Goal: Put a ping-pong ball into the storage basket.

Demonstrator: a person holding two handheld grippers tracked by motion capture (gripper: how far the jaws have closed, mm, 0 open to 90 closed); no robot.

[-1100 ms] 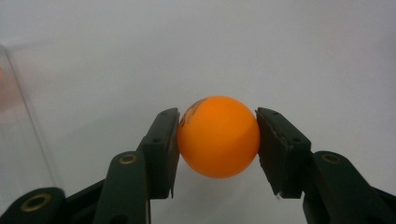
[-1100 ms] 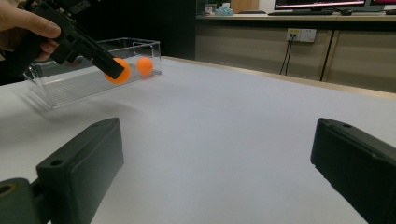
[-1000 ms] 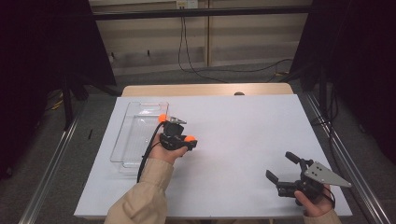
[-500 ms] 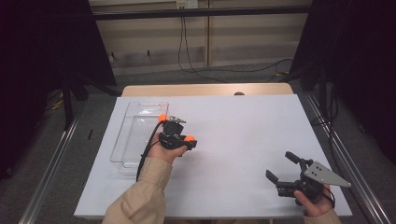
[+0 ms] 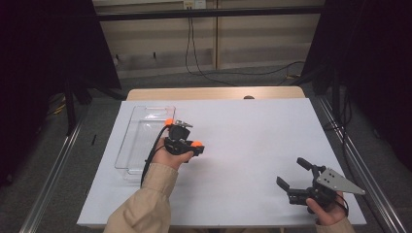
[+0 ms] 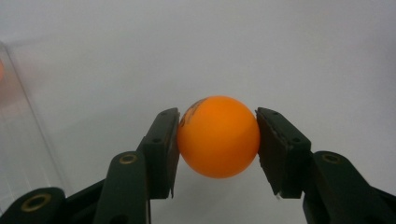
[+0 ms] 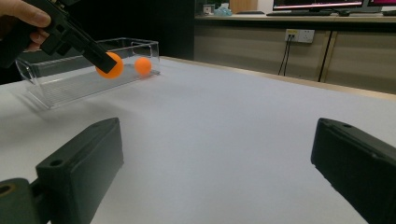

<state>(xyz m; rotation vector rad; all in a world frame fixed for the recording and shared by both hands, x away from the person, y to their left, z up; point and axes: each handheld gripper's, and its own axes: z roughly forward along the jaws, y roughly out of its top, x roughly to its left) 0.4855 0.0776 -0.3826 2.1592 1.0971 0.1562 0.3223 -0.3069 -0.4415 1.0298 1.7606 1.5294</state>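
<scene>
Left claw (image 6: 218, 140) pinches orange ping-pong ball (image 6: 218, 136) | right claw (image 5: 297, 175) spread, idle on table (image 5: 252, 145) | advice: keep squeeze, carry over clear plastic bin (image 5: 141, 127), release low.

Left gripper (image 5: 171, 127), carried on a beige-sleeved forearm that enters from the lower edge of the high view, points away from the person, its jaws clamped on an orange ball (image 6: 218, 136). Right gripper (image 5: 292, 174), held in the right hand (image 5: 326, 210) near the lower right corner, points left with jaws spread wide, nothing between them.
</scene>
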